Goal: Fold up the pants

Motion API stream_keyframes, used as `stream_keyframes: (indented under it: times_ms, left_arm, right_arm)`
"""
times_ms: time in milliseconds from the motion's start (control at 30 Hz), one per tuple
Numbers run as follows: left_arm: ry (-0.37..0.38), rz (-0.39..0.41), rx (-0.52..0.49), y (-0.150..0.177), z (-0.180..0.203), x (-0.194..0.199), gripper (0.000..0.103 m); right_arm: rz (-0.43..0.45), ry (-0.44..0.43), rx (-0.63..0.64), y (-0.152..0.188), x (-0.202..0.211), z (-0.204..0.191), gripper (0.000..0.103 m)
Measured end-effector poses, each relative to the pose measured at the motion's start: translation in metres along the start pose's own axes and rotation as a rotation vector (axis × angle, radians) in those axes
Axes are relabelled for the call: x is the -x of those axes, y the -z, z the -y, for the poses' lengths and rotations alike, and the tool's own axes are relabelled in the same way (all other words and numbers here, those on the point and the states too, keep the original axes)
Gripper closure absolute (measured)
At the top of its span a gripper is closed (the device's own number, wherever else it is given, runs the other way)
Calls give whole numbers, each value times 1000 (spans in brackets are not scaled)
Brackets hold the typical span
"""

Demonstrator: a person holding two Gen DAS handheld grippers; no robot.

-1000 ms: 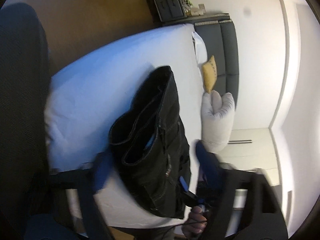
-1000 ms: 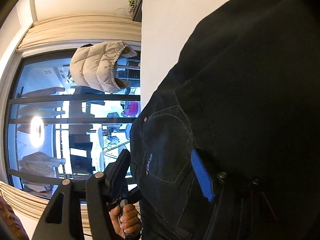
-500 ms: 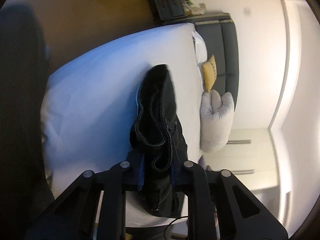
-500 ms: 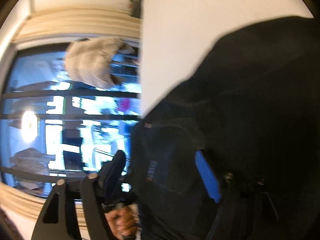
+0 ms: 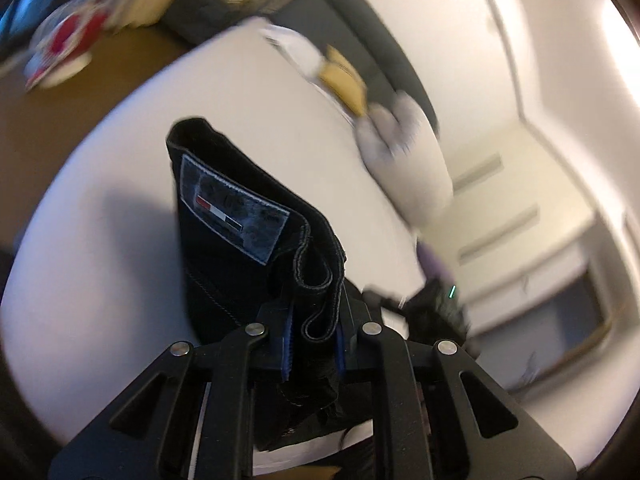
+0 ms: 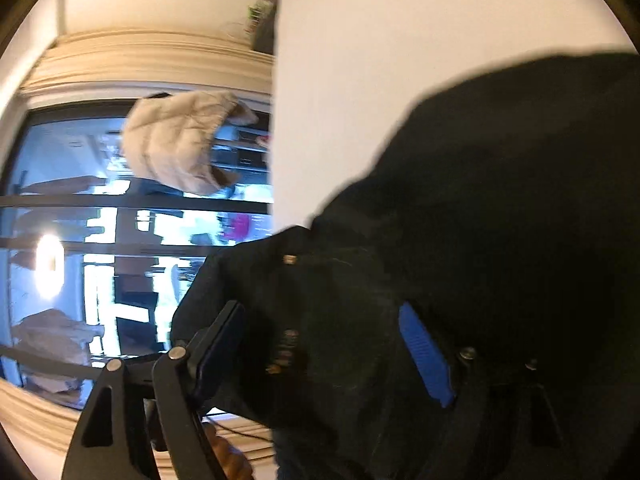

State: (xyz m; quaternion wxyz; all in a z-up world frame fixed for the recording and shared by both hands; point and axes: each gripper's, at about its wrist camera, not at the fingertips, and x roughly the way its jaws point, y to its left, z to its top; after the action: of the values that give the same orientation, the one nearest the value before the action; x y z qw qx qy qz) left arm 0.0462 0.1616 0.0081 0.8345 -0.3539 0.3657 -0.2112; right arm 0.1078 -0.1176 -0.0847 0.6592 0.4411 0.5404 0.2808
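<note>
Left wrist: pants between fingers.

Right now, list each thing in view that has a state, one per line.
Left gripper: jaws shut on the pants' waistband.
Right gripper: jaws open, pants fabric between them.
Pants: black, bunched, waistband lifted, label patch showing, rest lying on the bed.
Bed: white sheet, smooth, pants on it.
Puffer jacket: hanging by the window.

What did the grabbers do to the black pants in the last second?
The left gripper went from open to clamped on the pants at the waistband and lifted it, showing the label. The right gripper stayed open around the fabric. The bed stayed put.
</note>
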Motion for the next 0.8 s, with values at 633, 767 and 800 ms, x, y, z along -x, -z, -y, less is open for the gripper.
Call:
stream_keyframes:
  times_ms: [633, 767, 800]
  left_arm:
    - [-160, -361, -607, 90, 123, -144, 90]
    - [-161, -379, -658, 94, 138, -157, 90]
    - [-158, -384, -661, 91, 137, -161, 90]
  right_arm:
    - [-60, -31, 36, 15, 31, 19, 20]
    - [-59, 55, 130, 13, 36, 6, 41]
    - [-62, 68, 135, 12, 36, 6, 48]
